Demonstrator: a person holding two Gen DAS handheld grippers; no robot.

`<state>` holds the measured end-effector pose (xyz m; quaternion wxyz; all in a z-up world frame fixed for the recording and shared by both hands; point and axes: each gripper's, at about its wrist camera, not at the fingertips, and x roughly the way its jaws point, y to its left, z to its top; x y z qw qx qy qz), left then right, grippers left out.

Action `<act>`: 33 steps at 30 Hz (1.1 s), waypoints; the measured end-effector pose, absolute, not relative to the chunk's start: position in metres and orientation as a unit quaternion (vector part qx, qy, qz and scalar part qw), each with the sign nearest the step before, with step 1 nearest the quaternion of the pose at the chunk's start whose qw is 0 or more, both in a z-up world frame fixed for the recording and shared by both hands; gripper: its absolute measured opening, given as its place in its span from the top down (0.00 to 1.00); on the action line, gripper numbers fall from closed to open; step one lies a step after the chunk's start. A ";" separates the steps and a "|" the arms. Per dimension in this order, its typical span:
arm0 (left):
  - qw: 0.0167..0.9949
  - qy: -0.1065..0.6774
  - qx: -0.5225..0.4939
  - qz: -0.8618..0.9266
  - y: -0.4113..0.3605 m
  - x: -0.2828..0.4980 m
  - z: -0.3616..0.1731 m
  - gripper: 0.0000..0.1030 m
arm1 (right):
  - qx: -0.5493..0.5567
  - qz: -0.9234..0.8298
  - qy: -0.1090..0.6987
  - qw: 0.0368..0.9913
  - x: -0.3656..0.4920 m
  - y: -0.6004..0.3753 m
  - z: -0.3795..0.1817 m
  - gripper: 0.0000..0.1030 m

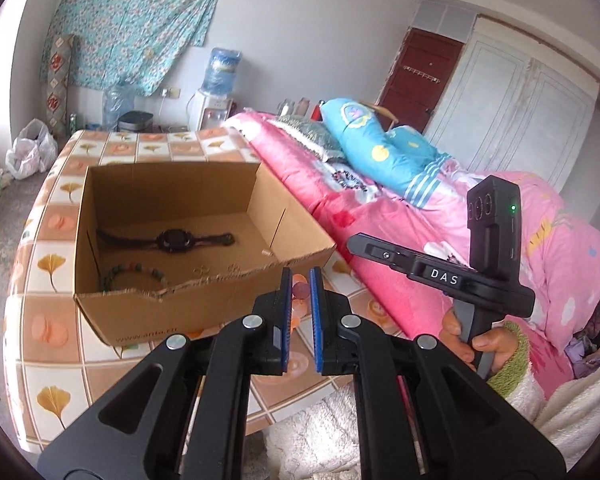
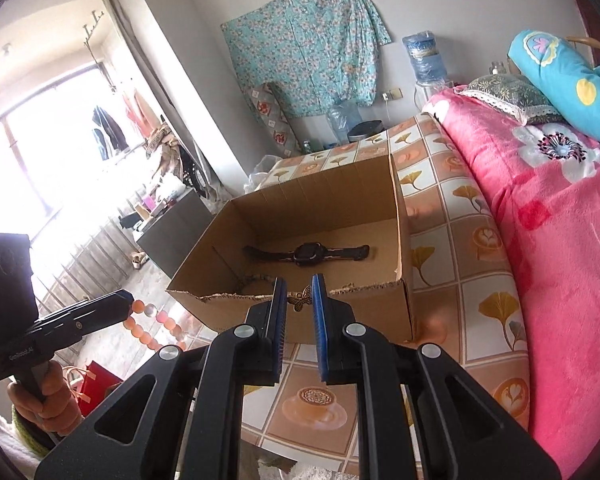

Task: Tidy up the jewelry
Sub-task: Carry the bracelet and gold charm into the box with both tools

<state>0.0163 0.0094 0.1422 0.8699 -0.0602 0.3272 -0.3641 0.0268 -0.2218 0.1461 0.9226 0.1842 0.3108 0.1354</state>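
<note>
An open cardboard box (image 1: 172, 188) (image 2: 320, 192) stands on the tiled-pattern table (image 1: 52, 264). Inside lie a black watch (image 1: 174, 240) (image 2: 306, 254), a multi-coloured bead bracelet (image 1: 136, 272) and small gold pieces (image 1: 200, 269). My left gripper (image 1: 301, 276) (image 2: 126, 300) is shut on a pink-orange bead bracelet (image 2: 156, 320) that hangs below its tip, in front of the box's near wall. My right gripper (image 2: 299, 284) (image 1: 354, 242) is shut on a small brass butterfly ornament (image 2: 300, 298), held just before the box's torn near edge.
A bed with a pink blanket (image 2: 548, 220) and a blue pillow (image 1: 384, 148) borders the table on the right. A water dispenser (image 1: 220, 80) stands at the far wall. A red bag (image 2: 96, 384) sits on the floor at the left.
</note>
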 end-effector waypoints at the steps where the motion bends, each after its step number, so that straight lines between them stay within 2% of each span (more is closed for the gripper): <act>1: 0.870 0.324 -0.059 -0.367 0.009 0.019 0.147 0.92 | 0.185 0.136 0.307 0.924 0.028 -0.223 0.149 0.87; 8: 0.873 0.312 -0.070 -0.367 0.012 0.049 0.168 0.92 | 0.187 0.146 0.290 0.927 0.051 -0.229 0.166 0.87; 15: 0.876 0.329 -0.086 -0.342 0.017 0.093 0.163 0.92 | 0.188 0.154 0.297 0.923 0.085 -0.239 0.162 0.87; 24: 0.864 0.380 -0.097 -0.317 0.007 0.151 0.137 0.92 | 0.197 0.149 0.313 0.917 0.125 -0.259 0.145 0.87; 33: 0.804 0.460 -0.098 -0.363 -0.061 0.187 0.093 0.92 | 0.208 0.136 0.314 0.916 0.144 -0.283 0.137 0.87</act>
